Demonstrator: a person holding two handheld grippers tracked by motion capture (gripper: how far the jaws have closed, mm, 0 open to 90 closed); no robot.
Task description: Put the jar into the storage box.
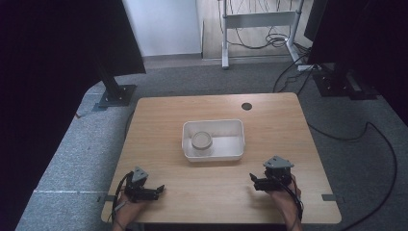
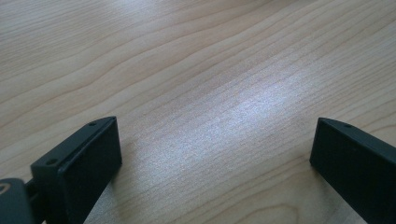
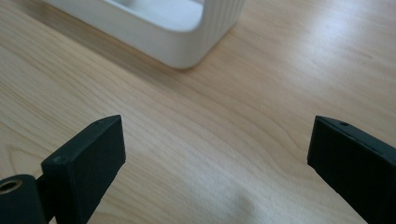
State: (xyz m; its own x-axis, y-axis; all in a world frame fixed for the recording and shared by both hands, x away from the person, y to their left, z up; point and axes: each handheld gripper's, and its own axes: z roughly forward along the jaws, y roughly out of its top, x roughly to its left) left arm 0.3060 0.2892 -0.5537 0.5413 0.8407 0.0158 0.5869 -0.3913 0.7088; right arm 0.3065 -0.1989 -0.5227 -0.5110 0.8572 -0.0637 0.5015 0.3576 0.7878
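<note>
Two grippers wide apart, tray and its round container untouched

Two grippers sit low at my side of the table (image 1: 163,115), and I take the white tray (image 1: 237,140) at the middle of the wood as my landmark. The tray is rectangular with rounded corners, and a round, pale container (image 1: 202,140) stands inside it, in its left half as the high view shows it.

My left gripper (image 1: 153,191) is well short of the tray, toward the near left corner of the table, held by a hand (image 1: 126,202) that comes in from the bottom edge. Its jaws stand wide apart with nothing between them; in the left gripper view I see bare wood grain in the gap.

My right gripper (image 1: 256,181) lies near the tray's near right corner but apart from it, its grey three-cornered plate on top and the other hand (image 1: 285,192) behind it. Its jaws are likewise spread wide and hold nothing. In the right gripper view that ribbed white corner of the tray (image 3: 187,42) rises just beyond the open gap, clear of both jaws.

A dark round hole (image 1: 247,106) marks the table beyond the tray's far side.
</note>
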